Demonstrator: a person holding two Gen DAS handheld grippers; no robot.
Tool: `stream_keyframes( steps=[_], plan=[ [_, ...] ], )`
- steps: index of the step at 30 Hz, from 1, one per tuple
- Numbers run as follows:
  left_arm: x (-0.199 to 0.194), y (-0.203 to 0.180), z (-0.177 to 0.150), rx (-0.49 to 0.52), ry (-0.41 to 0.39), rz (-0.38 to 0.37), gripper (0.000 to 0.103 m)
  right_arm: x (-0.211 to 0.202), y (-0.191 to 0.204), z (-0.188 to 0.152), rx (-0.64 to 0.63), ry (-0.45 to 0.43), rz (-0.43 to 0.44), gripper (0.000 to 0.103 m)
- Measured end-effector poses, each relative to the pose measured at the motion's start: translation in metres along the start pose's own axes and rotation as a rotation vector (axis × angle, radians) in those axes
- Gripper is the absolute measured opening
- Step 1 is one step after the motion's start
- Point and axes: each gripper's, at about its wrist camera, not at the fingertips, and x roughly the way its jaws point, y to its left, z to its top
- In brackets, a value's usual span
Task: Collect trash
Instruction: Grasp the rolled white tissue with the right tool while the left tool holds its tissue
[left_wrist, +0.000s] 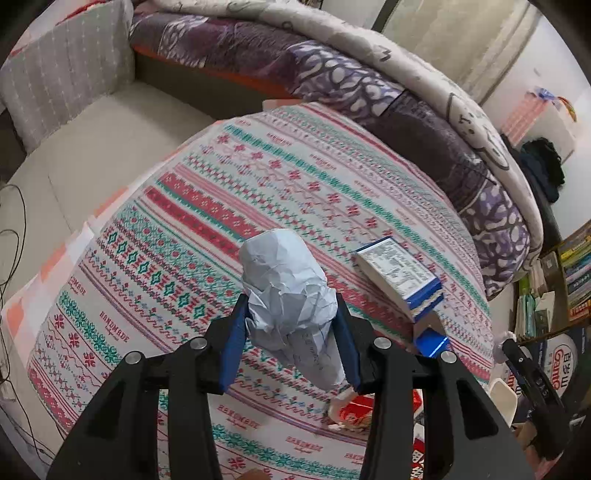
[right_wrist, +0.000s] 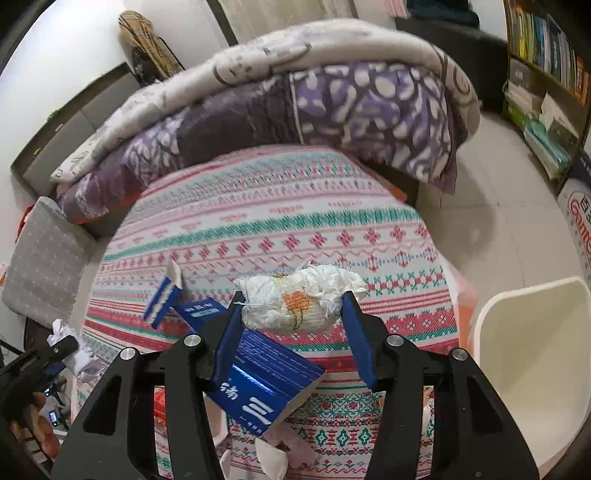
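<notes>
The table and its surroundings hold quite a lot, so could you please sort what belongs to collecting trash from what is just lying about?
Belongs:
crumpled paper
white wad
white bin
blue carton

Lying about:
quilt
grey cushion
shelved books

Left gripper (left_wrist: 291, 332) clamping crumpled white paper wad (left_wrist: 288, 291), blue pads pressing both sides, wad sticking up past fingertips. Patterned cloth (left_wrist: 221, 192) spreading below. Blue-white box (left_wrist: 399, 277) lying right of claw. Red wrapper (left_wrist: 354, 408) sitting under claw's right arm.
</notes>
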Motion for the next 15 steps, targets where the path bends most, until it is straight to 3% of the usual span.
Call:
stream_keyframes(
  steps=[15],
  plan=[
    [-0.026,-0.061,-0.020,0.126,-0.109,0.031,0.044,-0.056,-0.005,-0.011,-0.024,-0.172,-0.042,0.050]
  ],
)
